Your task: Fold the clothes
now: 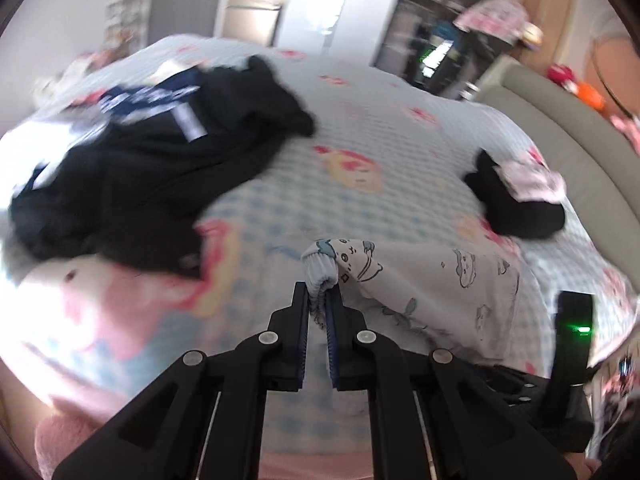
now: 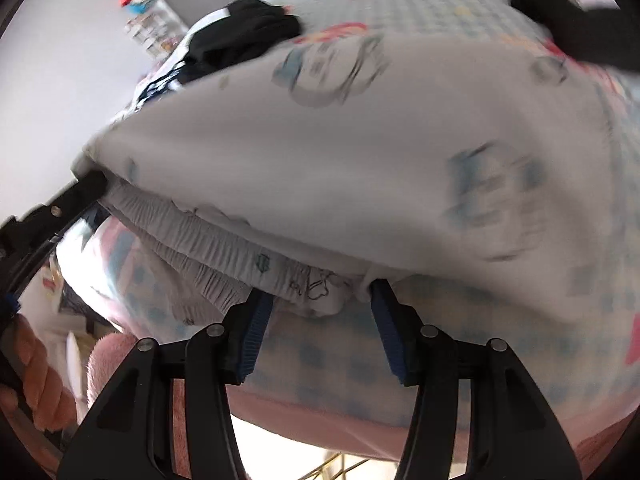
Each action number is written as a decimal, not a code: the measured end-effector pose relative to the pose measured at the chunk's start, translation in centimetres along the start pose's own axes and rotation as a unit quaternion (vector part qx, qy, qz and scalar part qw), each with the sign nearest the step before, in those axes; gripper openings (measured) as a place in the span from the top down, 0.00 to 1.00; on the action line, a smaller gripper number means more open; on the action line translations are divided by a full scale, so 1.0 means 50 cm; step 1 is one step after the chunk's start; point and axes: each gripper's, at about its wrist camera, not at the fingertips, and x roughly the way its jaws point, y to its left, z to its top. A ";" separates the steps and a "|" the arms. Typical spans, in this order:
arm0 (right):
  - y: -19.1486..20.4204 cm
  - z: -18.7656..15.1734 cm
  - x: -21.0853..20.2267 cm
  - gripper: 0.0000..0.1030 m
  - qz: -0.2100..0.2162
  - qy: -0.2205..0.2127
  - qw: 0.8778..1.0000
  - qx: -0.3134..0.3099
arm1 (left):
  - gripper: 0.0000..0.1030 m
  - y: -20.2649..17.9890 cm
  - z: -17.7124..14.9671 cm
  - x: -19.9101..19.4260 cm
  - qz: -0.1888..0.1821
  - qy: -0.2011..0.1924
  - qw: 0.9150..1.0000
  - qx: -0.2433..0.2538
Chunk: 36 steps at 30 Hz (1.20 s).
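Pinching printed pants (image 1: pixel 432 280) waistband, left tongs (image 1: pixel 319 304) over bed (image 1: pixel 400 132).

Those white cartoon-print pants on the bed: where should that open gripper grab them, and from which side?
The right gripper is best closed on the gathered elastic waistband of the white printed pants, coming from the near bed edge. The band is bunched thick and hangs right at the open fingertips, probably firmer than the smooth panel. The left gripper already pinches a ribbed end.

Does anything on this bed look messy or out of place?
Yes. A black garment lies crumpled in a heap at the bed's far left, unfolded. The left gripper pinches the printed white pants; the right gripper is open at their waistband.
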 end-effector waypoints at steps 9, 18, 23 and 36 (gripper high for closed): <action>0.091 -0.008 0.118 0.40 -0.023 0.055 0.996 -0.073 | 0.92 0.093 -0.038 -0.017 -0.035 0.025 0.997 -0.056; 0.025 -0.008 0.015 0.81 -0.019 -0.015 0.998 -0.053 | 0.92 0.008 -0.049 -0.048 -0.113 0.027 0.993 -0.001; -0.057 -0.031 -0.076 0.82 -0.016 -0.039 0.999 -0.006 | 0.92 -0.055 -0.054 -0.060 -0.141 0.021 0.990 0.011; -0.055 0.191 -0.424 0.91 -0.202 -0.217 0.950 -0.100 | 0.92 -0.205 0.125 -0.172 -0.226 -0.090 0.969 0.035</action>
